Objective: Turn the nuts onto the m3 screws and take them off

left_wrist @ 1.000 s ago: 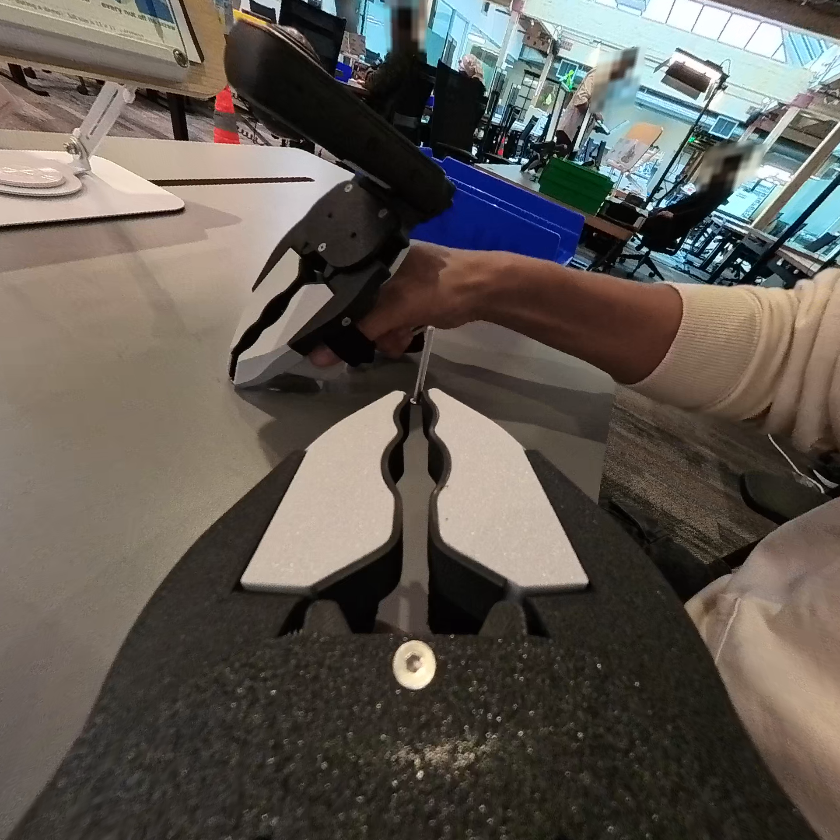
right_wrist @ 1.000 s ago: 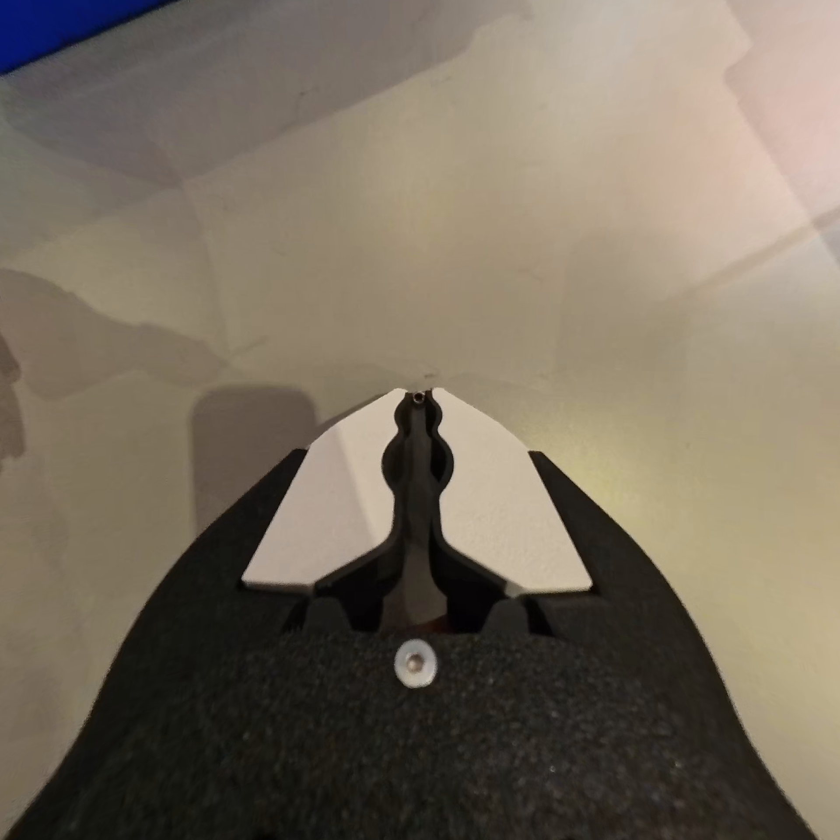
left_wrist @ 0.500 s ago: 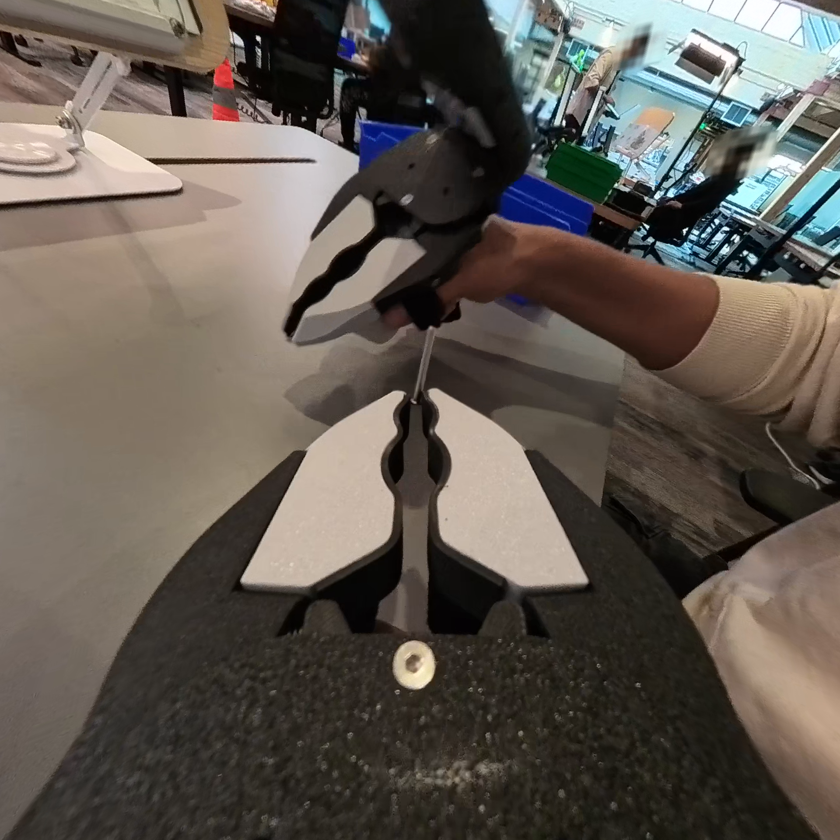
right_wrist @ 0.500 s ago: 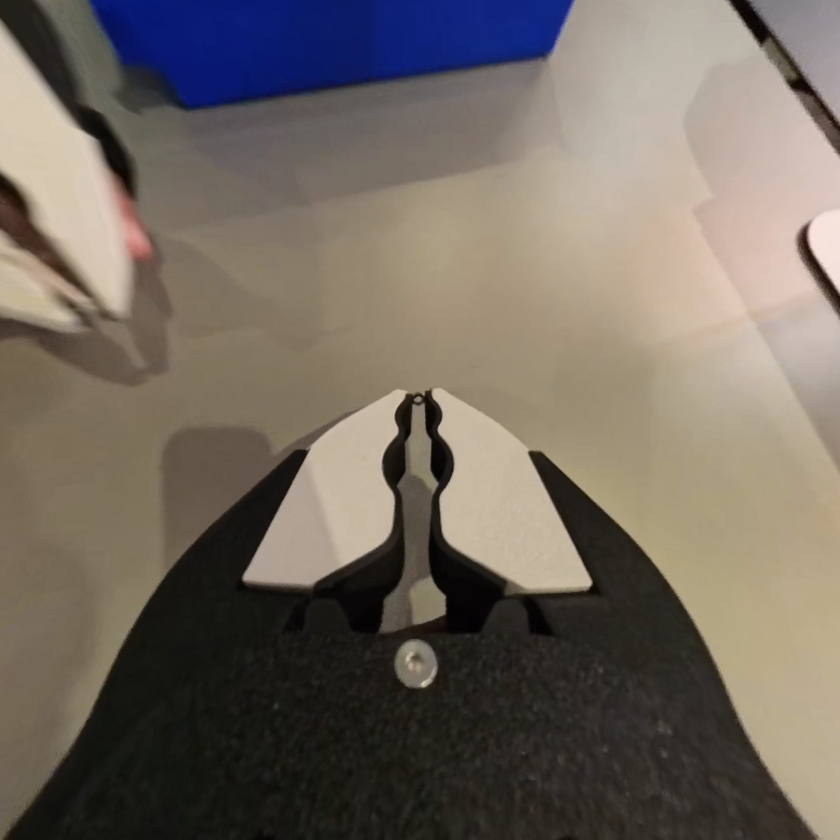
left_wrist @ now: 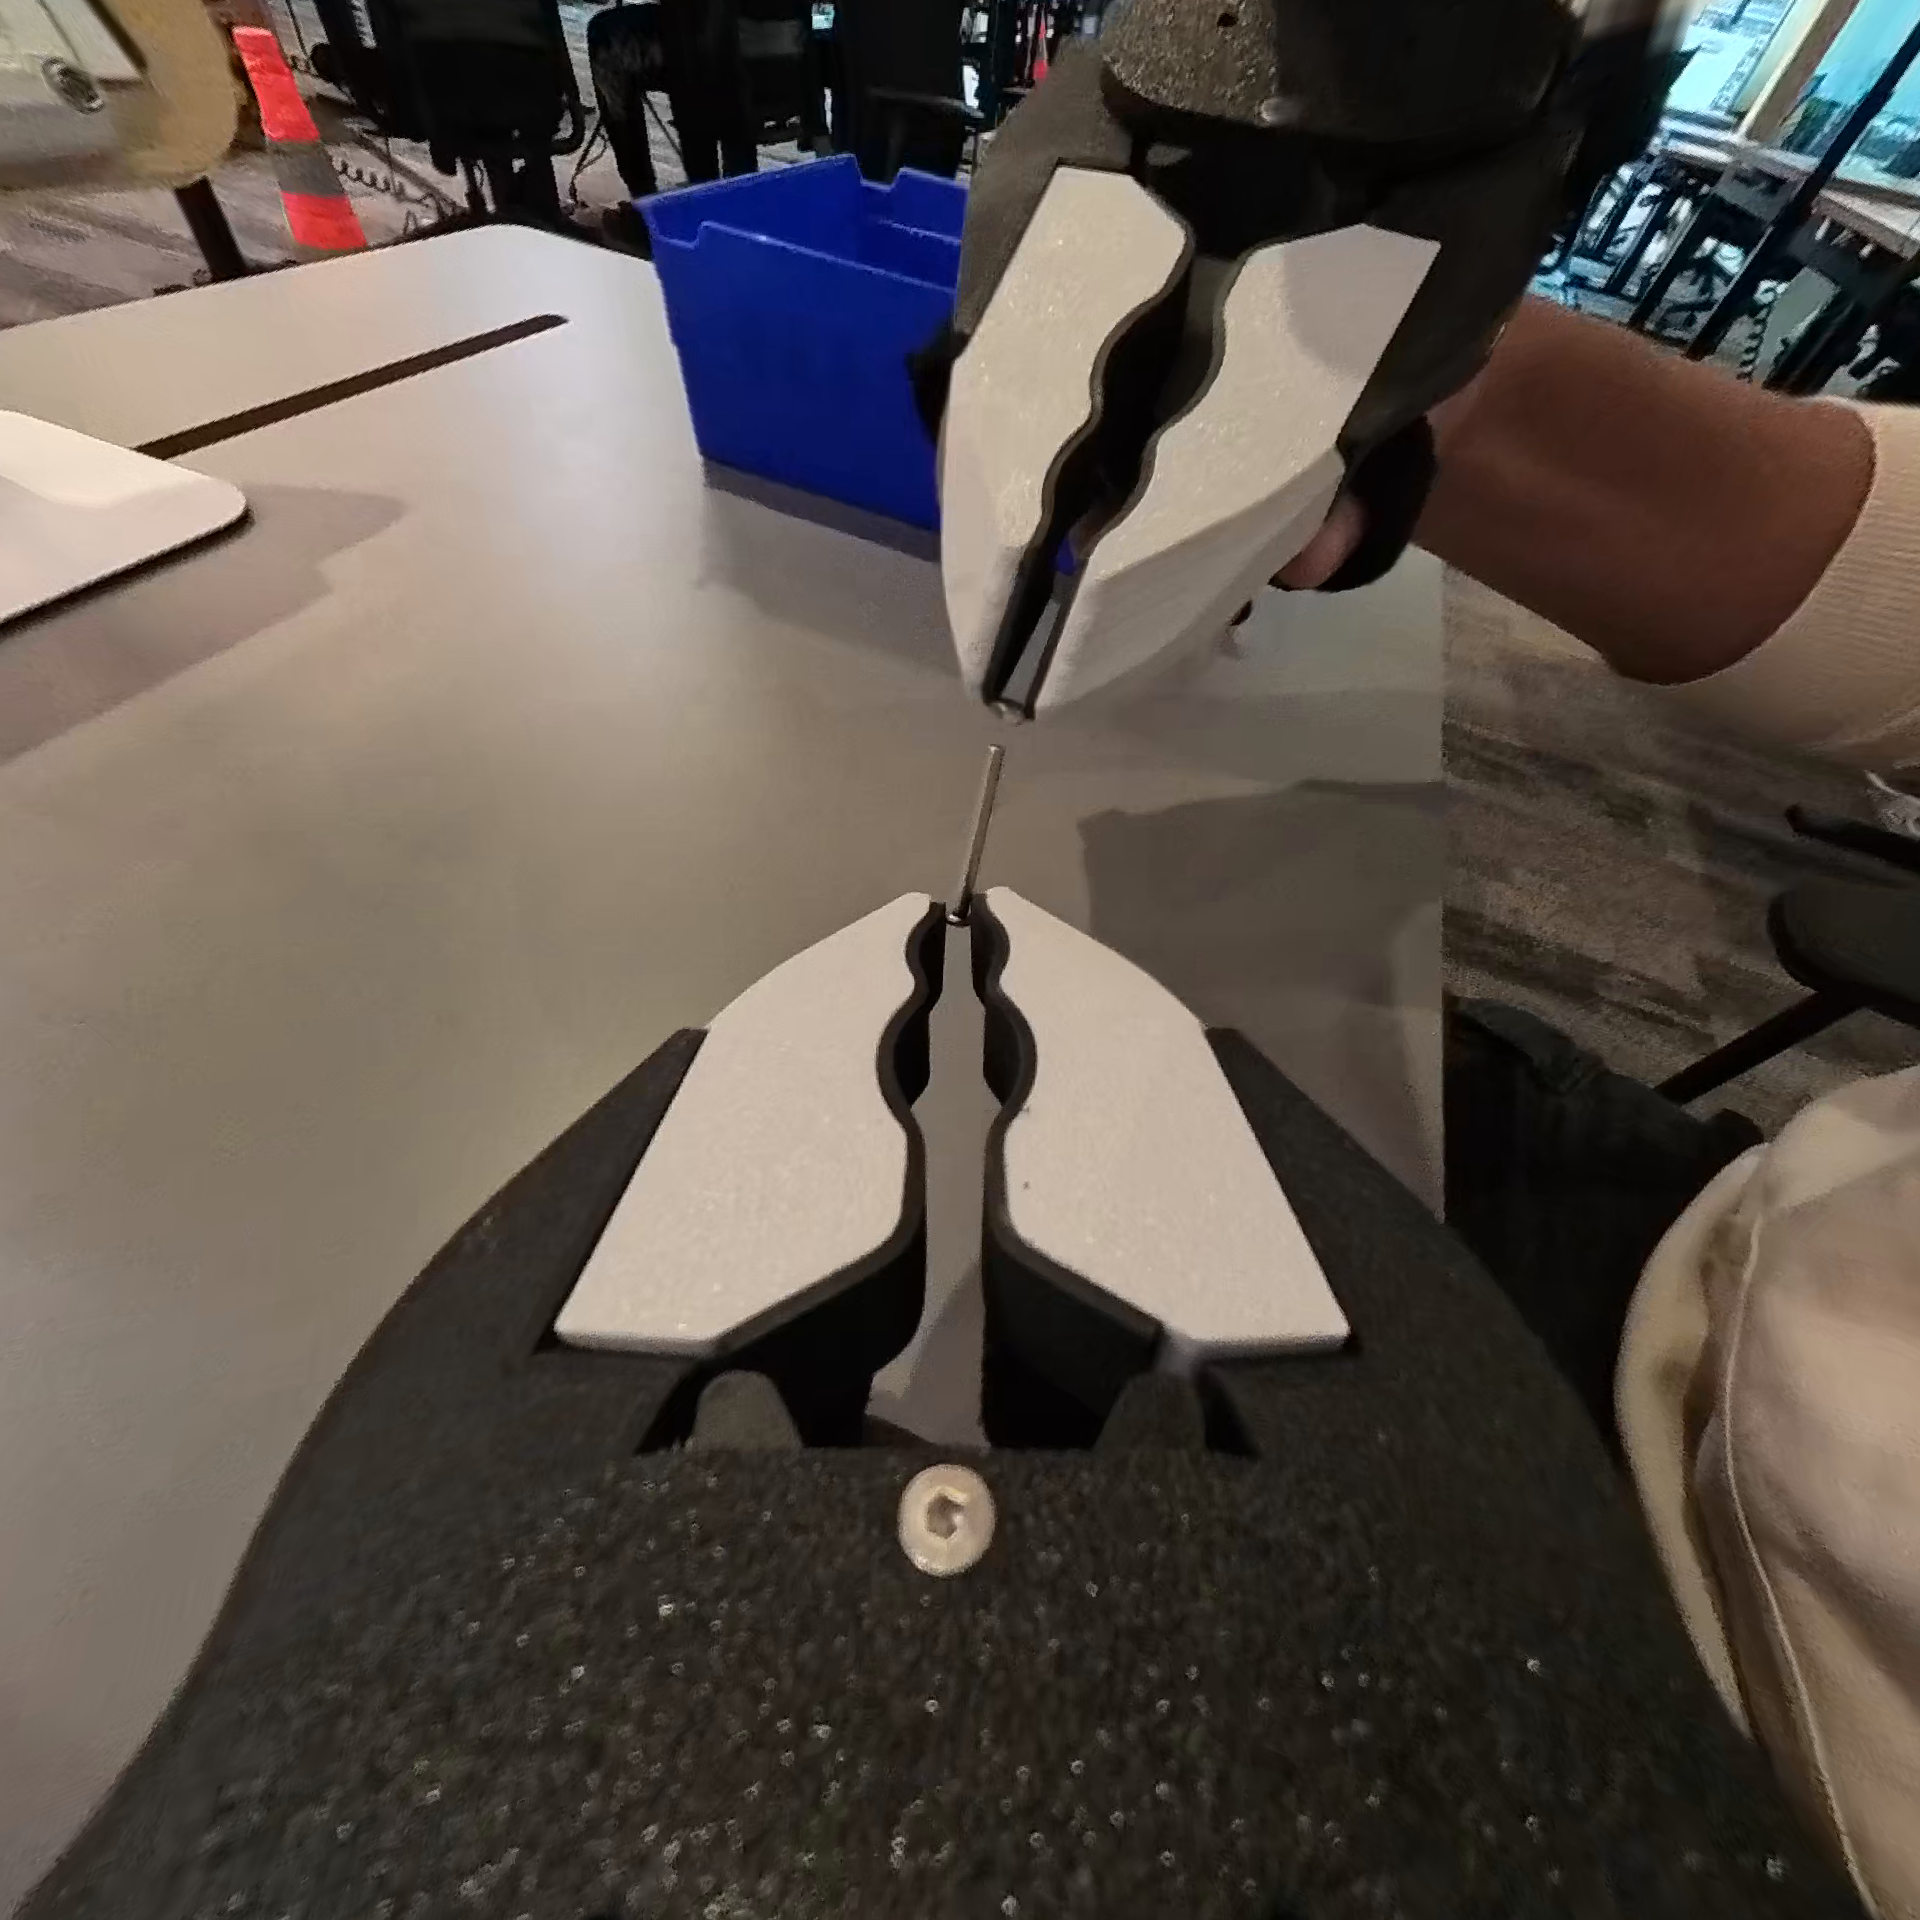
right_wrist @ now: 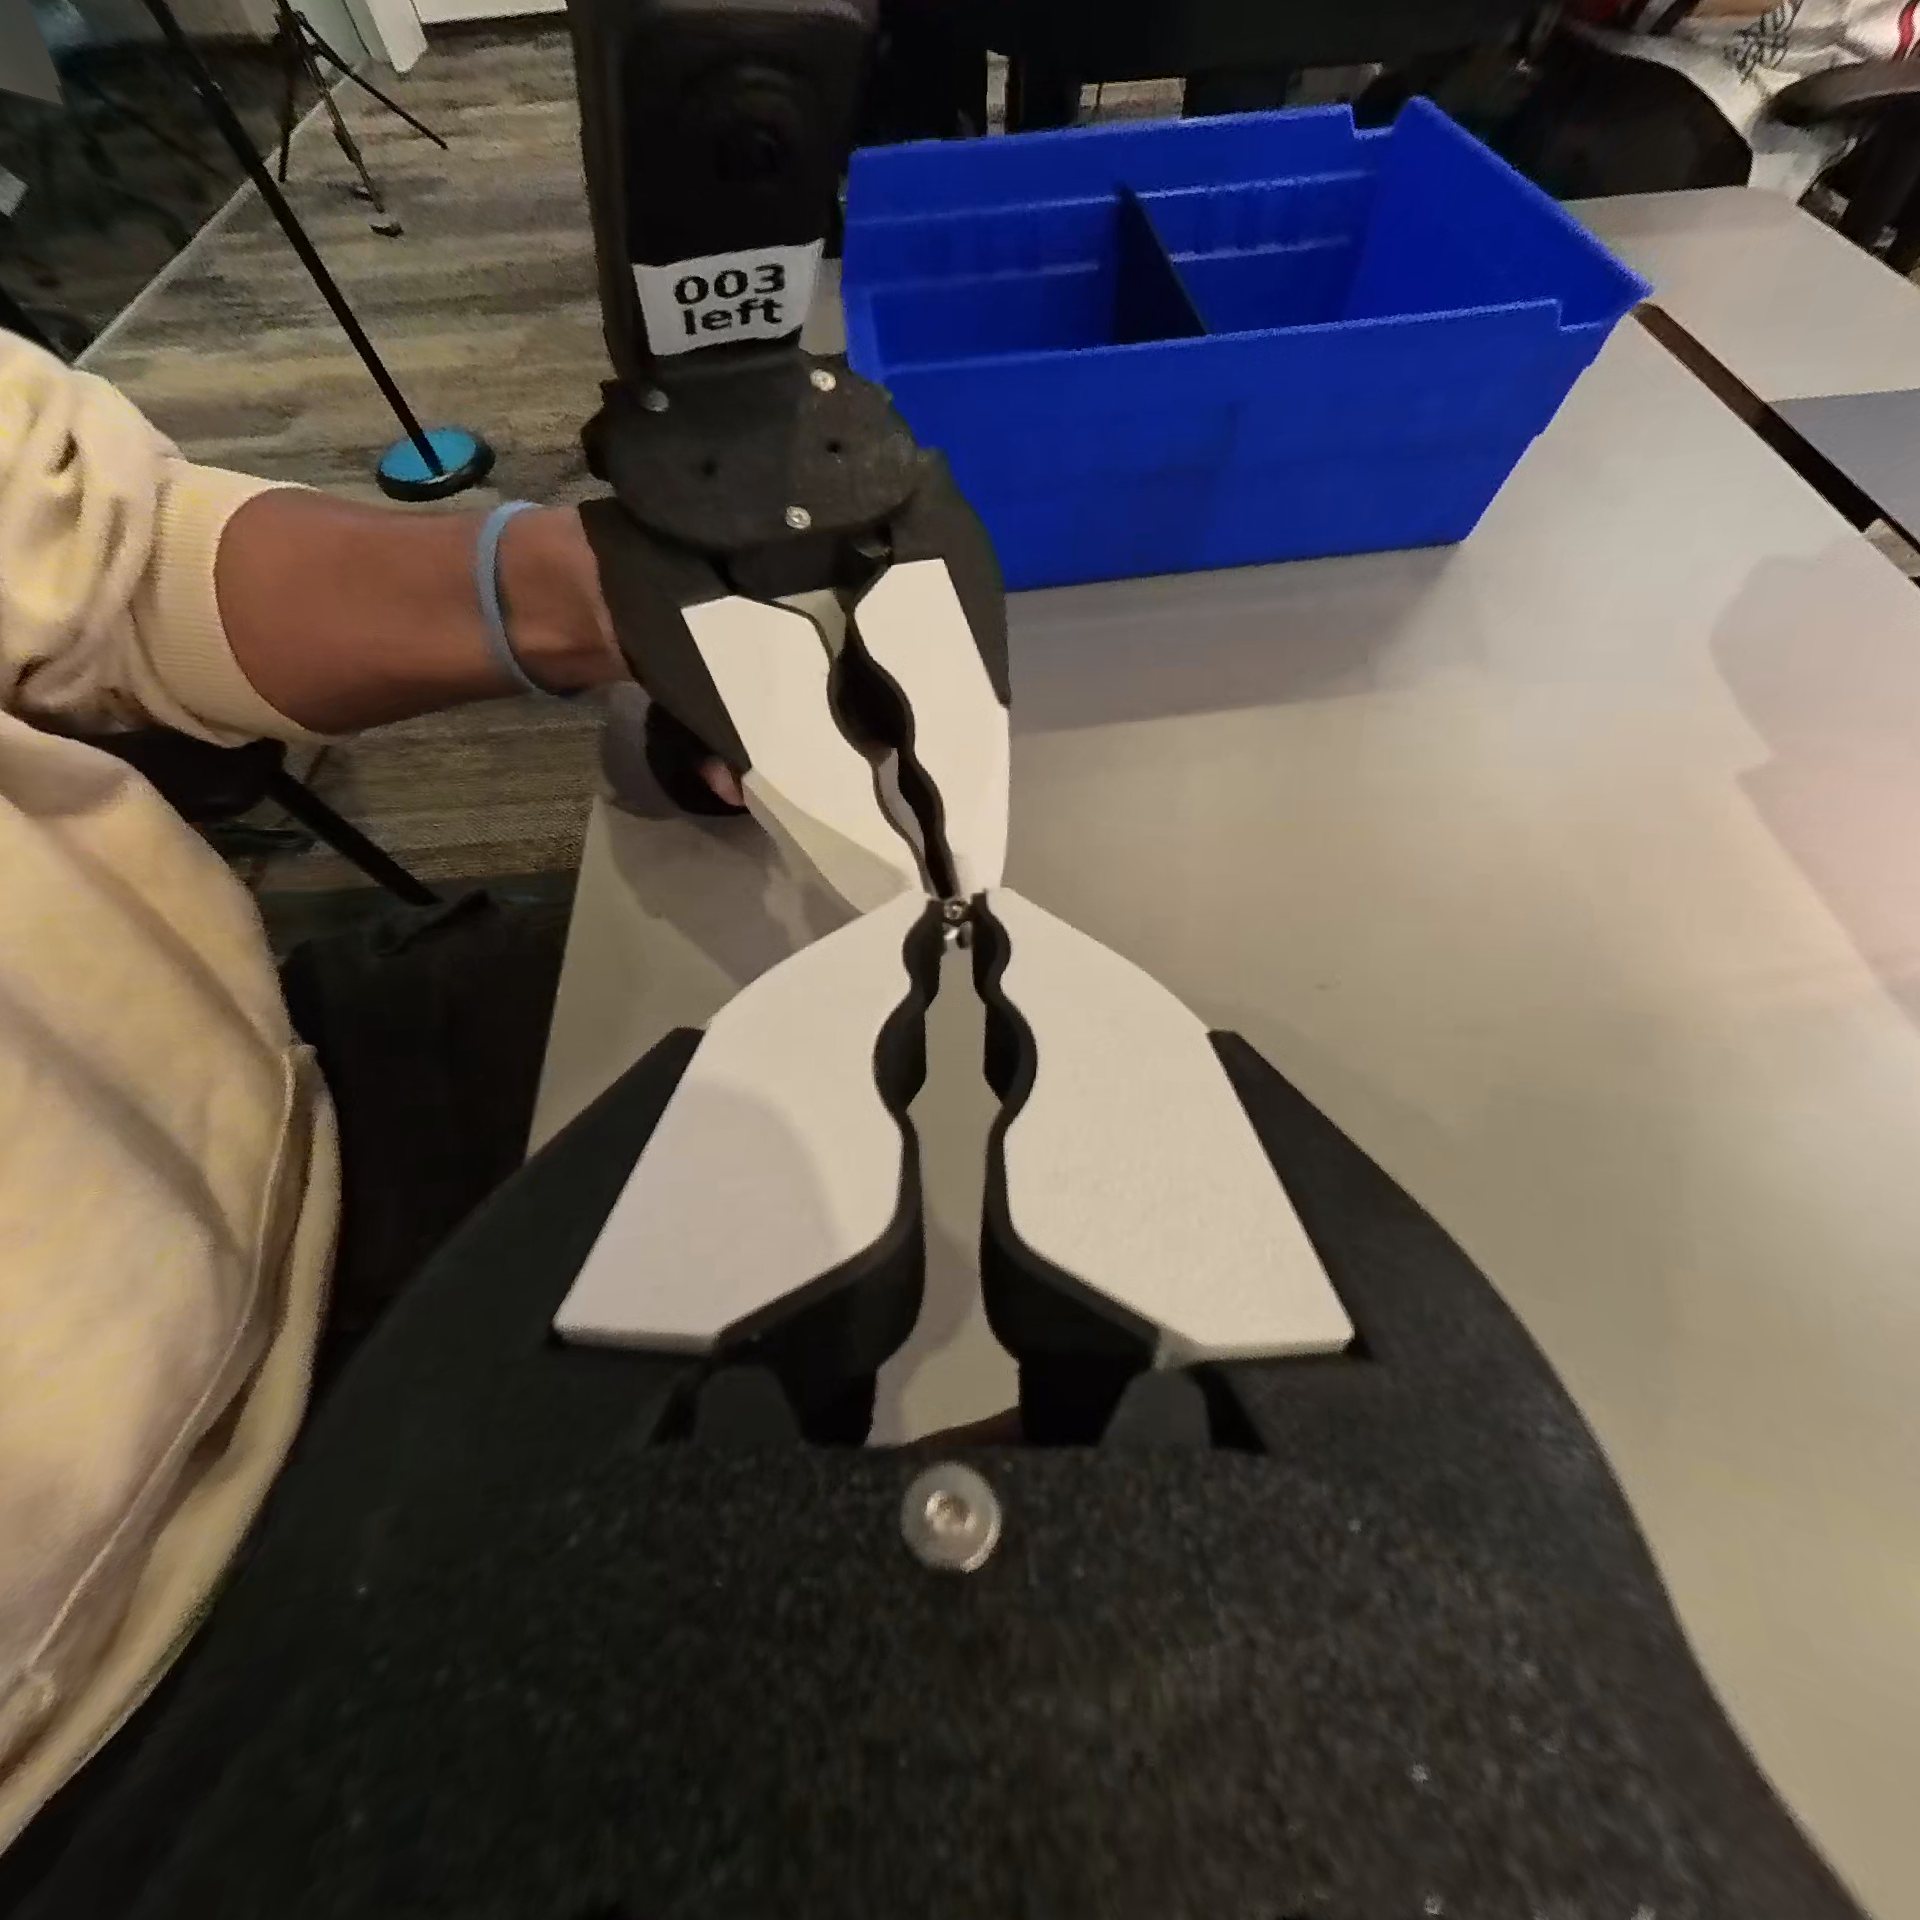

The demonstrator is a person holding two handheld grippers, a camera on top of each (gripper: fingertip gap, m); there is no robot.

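My left gripper [left_wrist: 958,916] is shut on a thin m3 screw [left_wrist: 981,831] that sticks forward from its tips above the grey table. My right gripper [right_wrist: 956,914] is shut on a small nut [right_wrist: 956,916] at its tips. In the left wrist view the right gripper [left_wrist: 1008,709] faces mine, its tips with the nut [left_wrist: 1006,712] a short gap from the screw's free end. In the right wrist view the left gripper [right_wrist: 951,888] meets my tips head-on; the screw is hidden there.
A blue divided bin [right_wrist: 1226,343] stands on the grey table [right_wrist: 1455,935] behind the grippers; it also shows in the left wrist view [left_wrist: 810,312]. A white stand base [left_wrist: 94,520] lies at the far left. The table's edge [left_wrist: 1442,935] runs along the person's side.
The right gripper has lifted off the table with the nut and swung round to face the left gripper, tip to tip. The left gripper has held the screw nearly still.
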